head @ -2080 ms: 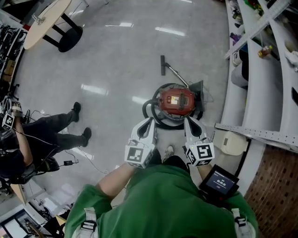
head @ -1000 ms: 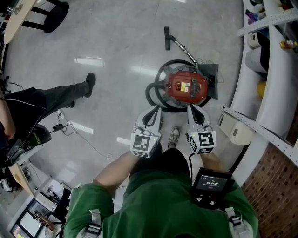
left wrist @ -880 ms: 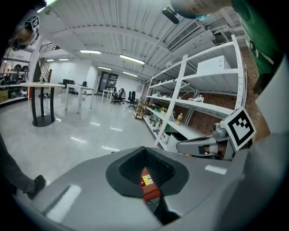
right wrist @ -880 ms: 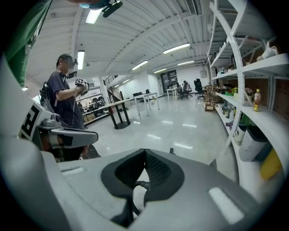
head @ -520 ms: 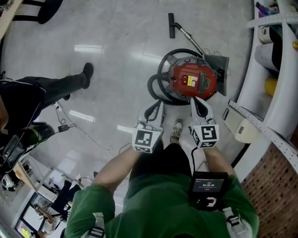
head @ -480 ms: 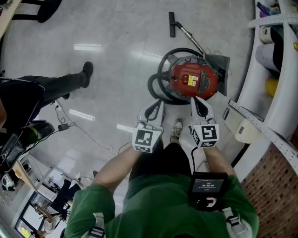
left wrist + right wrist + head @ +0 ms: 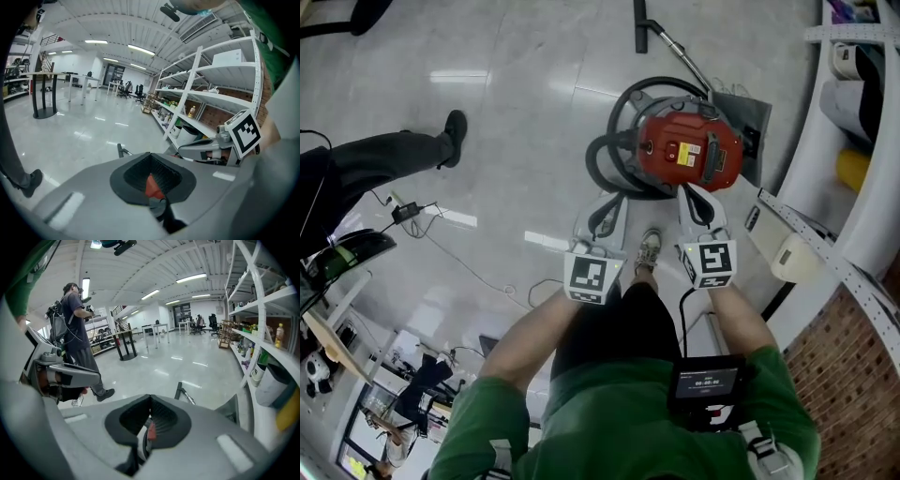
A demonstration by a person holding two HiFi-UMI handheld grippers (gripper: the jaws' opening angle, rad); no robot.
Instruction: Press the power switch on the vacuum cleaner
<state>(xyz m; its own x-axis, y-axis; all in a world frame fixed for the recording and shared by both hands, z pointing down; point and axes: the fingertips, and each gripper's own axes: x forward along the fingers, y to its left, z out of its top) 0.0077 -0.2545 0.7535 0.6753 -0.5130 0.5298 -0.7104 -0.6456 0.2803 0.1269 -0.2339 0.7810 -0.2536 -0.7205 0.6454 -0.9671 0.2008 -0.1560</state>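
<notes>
The red vacuum cleaner [image 7: 689, 155] stands on the floor just ahead of me, with a yellow and white label on its top. Its black hose [image 7: 614, 159] loops round its left side, and the wand and floor nozzle [image 7: 639, 23] lie beyond it. My left gripper [image 7: 609, 202] is shut and empty, its tip just short of the hose. My right gripper [image 7: 692, 192] is also shut, with its tip at the near edge of the red body. A sliver of red vacuum cleaner [image 7: 152, 186] shows through the shut jaws of the left gripper [image 7: 150, 155], and again as vacuum cleaner [image 7: 151, 432] past the right gripper [image 7: 150, 398].
White shelving [image 7: 853, 234] curves along the right, with a cream bin [image 7: 792, 258] at its foot and a brick wall behind. A person in dark clothes [image 7: 384, 159] stands at the left, with cables [image 7: 412, 211] on the floor. My own shoe [image 7: 649, 251] is between the grippers.
The vacuum cleaner has come nearer in the head view as I stepped toward it. Both grippers have closed in on its near side and stayed shut.
</notes>
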